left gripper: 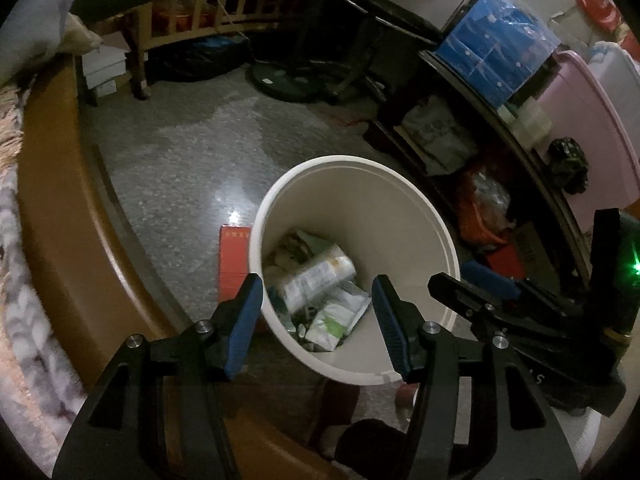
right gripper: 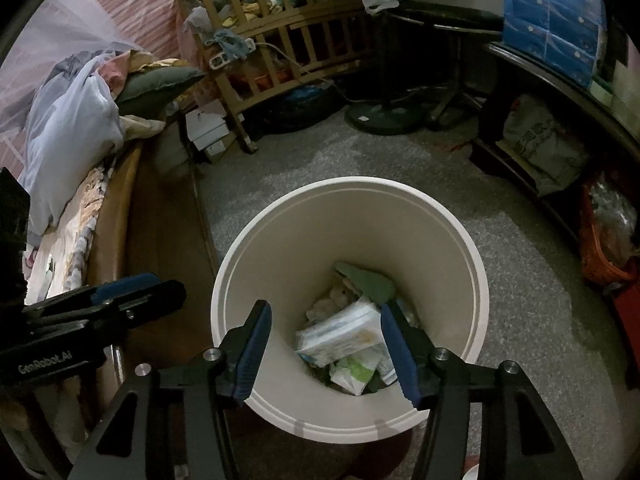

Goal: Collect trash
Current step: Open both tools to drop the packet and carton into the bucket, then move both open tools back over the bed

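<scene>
So both hand-held grippers are hanging right over the round cream plastic trash bin [left gripper: 400, 216], pointing down into it. The left hand-held gripper [left gripper: 318, 320] has its blue-padded jaws spread apart with nothing between them, just the view down into the bin. Same story for the right hand-held gripper [right gripper: 326, 350]: jaws apart, nothing pinched, pads not touching anything.

The trash is already sitting at the bottom of the bin: a white crinkly wrapper with printed text [left gripper: 316, 280], a white-and-green packet [left gripper: 338, 318] lying just beside it, and a dull green piece [right gripper: 366, 280] toward the far wall of the bin. There's some more crumpled pale stuff under those, too dim to tell what it is.

The bin stands on the speckled grey floor [left gripper: 180, 168], close to the brown wooden edge of the bed [left gripper: 52, 208]. A flat red box [left gripper: 234, 260] lies on the floor touching the bin's side, between the bin and the bed edge. Toward the far end of the floor there's a wooden slatted crib [right gripper: 280, 52] and a dark round fan base [right gripper: 380, 118]. Along the other side runs a dark low shelf [left gripper: 520, 168] crammed with bags, with a blue plastic-wrapped pack [left gripper: 496, 44] on top.
</scene>
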### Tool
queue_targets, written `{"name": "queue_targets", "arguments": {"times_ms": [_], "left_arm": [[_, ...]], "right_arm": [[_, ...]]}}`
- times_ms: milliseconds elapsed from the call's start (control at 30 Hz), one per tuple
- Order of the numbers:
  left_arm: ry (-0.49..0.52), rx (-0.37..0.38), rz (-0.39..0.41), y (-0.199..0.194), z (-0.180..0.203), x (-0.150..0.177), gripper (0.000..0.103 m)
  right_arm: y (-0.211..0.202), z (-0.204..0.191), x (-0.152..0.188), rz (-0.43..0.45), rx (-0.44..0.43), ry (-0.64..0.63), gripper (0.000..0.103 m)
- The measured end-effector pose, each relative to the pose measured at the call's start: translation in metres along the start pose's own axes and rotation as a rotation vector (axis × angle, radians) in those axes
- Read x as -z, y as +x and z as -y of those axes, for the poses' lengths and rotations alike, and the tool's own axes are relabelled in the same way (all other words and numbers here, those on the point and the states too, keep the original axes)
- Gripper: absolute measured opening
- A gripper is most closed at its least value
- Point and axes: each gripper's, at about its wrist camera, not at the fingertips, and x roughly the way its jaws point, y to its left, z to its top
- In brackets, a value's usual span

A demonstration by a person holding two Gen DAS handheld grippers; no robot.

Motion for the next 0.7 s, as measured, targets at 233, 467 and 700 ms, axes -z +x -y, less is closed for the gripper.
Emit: {"name": "queue_targets", "arguments": {"times_ms": [233, 467, 700], "left_arm": [[0.009, -0.053, 0.040, -0.019, -0.008, 0.006, 0.055], [-0.009, -0.087, 0.072, -0.034, -0.021, 0.012, 0.055], [-0.013, -0.124, 0.102, -0.050, -0.032, 0.020, 0.055]], "right_arm": [[0.000, -0.013, 0.003, 0.002, 0.006, -0.034, 0.055], [-0.003, -0.016, 0.005, 0.010, 0.001, -0.049, 0.057], [-0.004, -0.027, 0.006, 0.013, -0.001, -0.070, 0.058]]}}
